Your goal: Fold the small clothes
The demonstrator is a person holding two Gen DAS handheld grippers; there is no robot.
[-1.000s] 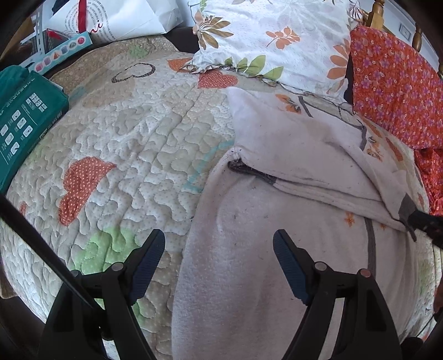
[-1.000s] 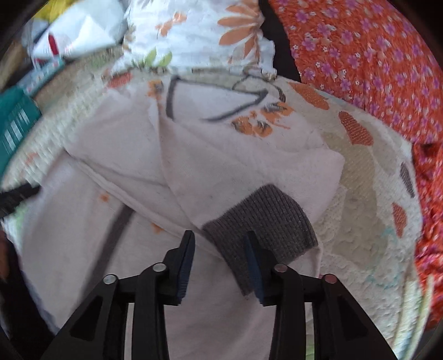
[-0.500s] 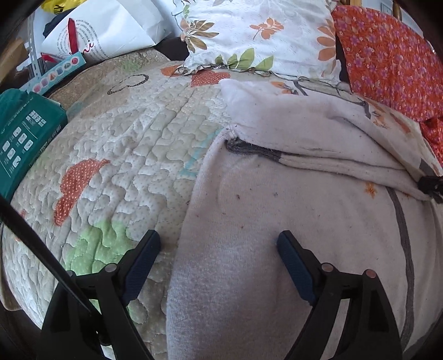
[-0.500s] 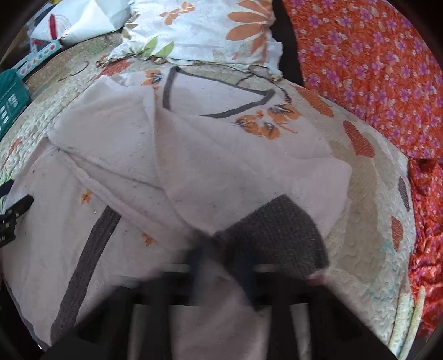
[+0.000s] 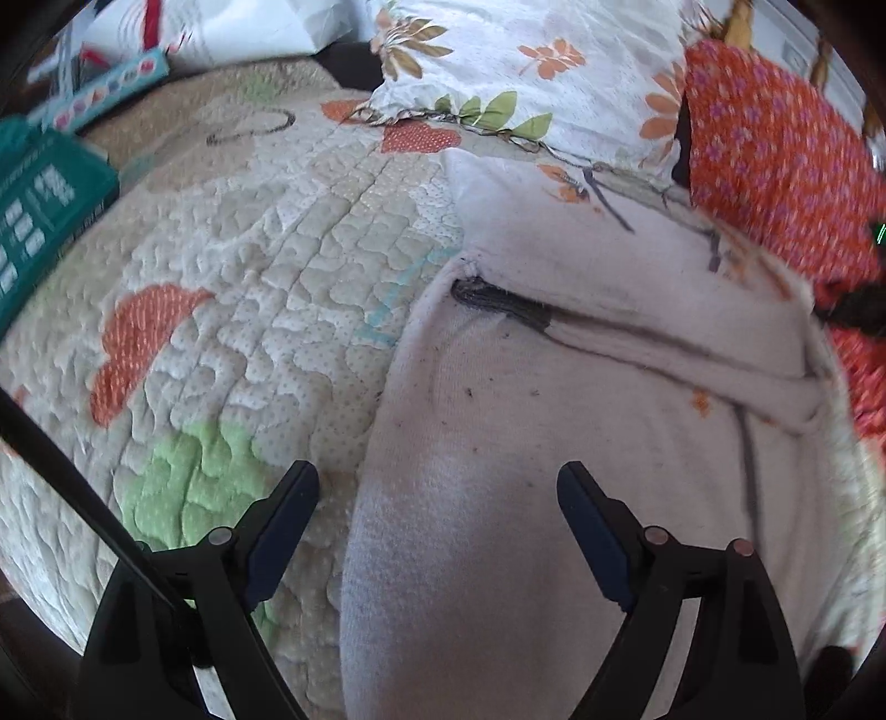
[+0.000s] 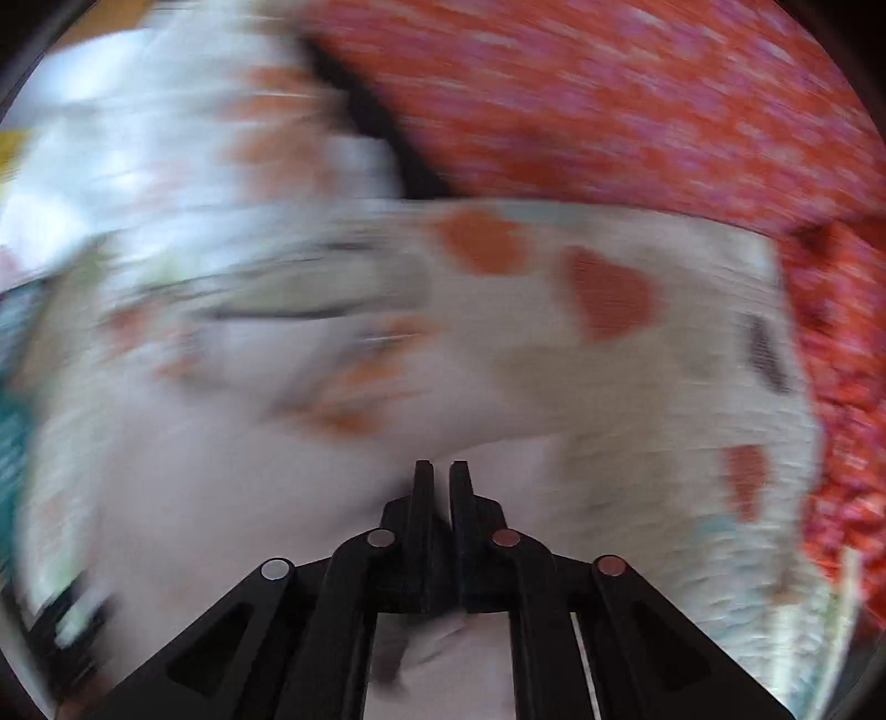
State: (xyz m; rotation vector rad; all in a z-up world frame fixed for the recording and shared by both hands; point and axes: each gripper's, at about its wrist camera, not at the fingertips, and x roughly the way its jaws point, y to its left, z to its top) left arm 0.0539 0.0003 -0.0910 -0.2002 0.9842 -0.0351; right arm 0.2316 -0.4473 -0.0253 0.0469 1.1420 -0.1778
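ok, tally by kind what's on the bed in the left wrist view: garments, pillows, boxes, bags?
Garments: 1, the white sweater with a grey collar
Pillows: 2, the white leaf-print pillow and the orange floral pillow
Boxes: 2, the teal box and the long strip box
Bags: 1, the white bag
Total: 6, all on or beside the quilt

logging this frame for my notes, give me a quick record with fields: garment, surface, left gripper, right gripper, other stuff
garment: pale pink top with grey trim, upper part folded over
surface: quilted bedspread with orange heart patches
left gripper: open, fingers either side of the garment's left edge
right gripper: fingers nearly together; view too blurred to tell what, if anything, is held
other stuff: floral pillow, orange flowered fabric, teal box
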